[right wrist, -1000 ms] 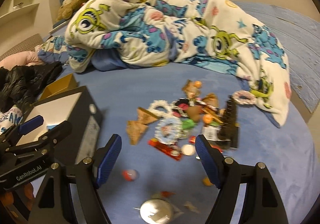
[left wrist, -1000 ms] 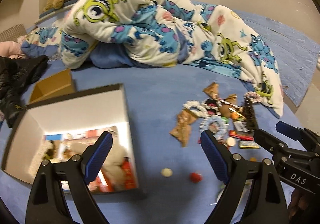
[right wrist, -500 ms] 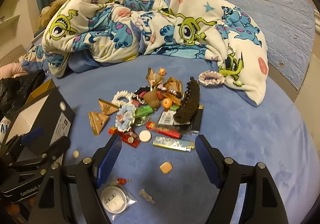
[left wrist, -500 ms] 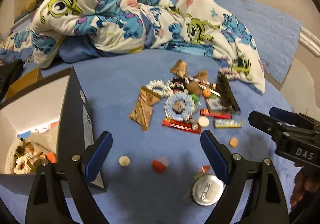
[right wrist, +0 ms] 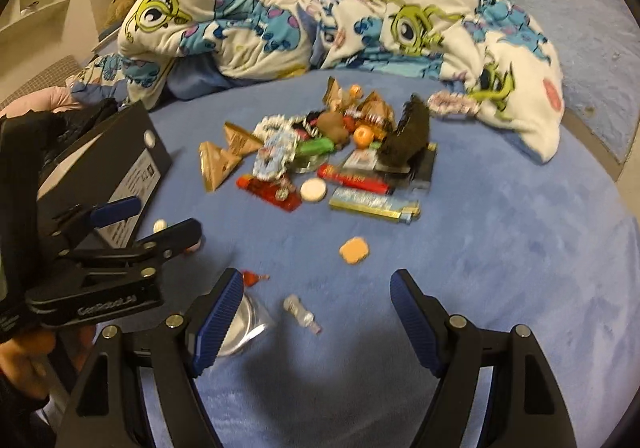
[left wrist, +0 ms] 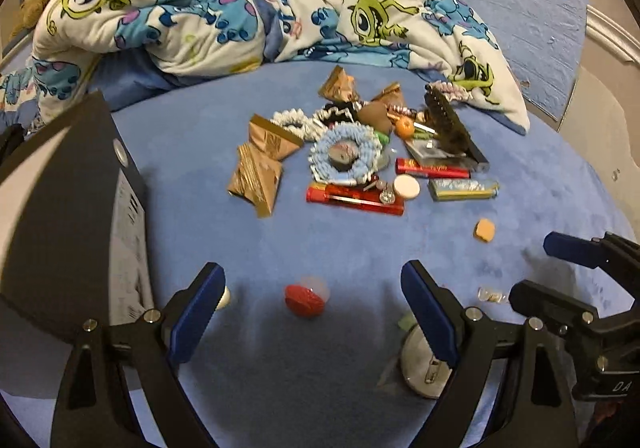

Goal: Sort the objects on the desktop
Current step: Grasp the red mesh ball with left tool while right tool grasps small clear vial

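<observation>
A pile of small objects lies on the blue bed cover: brown triangular packets [left wrist: 256, 172], a pale blue scrunchie [left wrist: 344, 156], red tubes [left wrist: 354, 198], a black hair claw [right wrist: 406, 134] and a gold-blue lighter [right wrist: 374, 204]. Nearer lie a red ball [left wrist: 304, 298], an orange biscuit-like piece [right wrist: 354, 250], a small clear vial [right wrist: 300, 314] and a round silver tin [left wrist: 420, 360]. My left gripper [left wrist: 312, 312] is open and empty above the red ball. My right gripper [right wrist: 316, 318] is open and empty above the vial.
A black open box [left wrist: 68, 216] stands at the left and also shows in the right wrist view [right wrist: 108, 164]. A rumpled cartoon-print duvet [left wrist: 240, 4] lies behind the pile. The round bed's edge [right wrist: 612, 176] falls away at the right.
Both grippers have swung right and forward, away from the box and toward the pile. The box has slid to the left edge of view. Both stay open.
</observation>
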Motion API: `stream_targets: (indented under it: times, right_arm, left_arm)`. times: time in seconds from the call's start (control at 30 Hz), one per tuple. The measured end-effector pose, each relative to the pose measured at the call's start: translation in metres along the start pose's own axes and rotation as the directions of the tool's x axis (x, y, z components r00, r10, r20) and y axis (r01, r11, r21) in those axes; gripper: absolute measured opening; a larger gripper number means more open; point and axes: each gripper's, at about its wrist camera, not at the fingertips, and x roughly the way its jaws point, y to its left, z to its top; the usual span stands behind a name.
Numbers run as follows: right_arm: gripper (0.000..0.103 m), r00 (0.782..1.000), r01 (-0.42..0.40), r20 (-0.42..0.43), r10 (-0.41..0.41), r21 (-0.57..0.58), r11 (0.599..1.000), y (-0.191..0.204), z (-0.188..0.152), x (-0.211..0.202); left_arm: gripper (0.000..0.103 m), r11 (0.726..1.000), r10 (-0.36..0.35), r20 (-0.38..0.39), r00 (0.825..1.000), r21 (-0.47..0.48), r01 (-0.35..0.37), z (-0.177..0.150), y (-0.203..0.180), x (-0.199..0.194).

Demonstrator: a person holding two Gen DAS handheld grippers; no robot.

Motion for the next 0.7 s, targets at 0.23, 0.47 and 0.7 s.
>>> stream_targets:
  times: [0.23,0.47,0.7]
  right_arm:
    - [0.078,0.999,-0.023,-0.036,0.022,-0.026,0.999,0.002,-0.008,0.015]
    - [0.078,0.998,-0.001,-0.061,-0.002,-0.051,0.999,0.005,-0.011,0.021]
    - [0.076,0.996,0.003,-0.088,-0.009,-0.068,0.998,0.007,-0.014,0.028]
  left_arm:
    - [0.091,1.0,-0.019,-0.021,1.0,0.012,0.019,-0.007,0.001,0.015]
    - [0.091,0.999,-0.048,-0.048,0.998,-0.015,0.048,-0.007,0.005,0.022]
    - [0.083,0.999,-0.032,-0.077,0.996,0.007,0.033,-0.012,0.001,0.033]
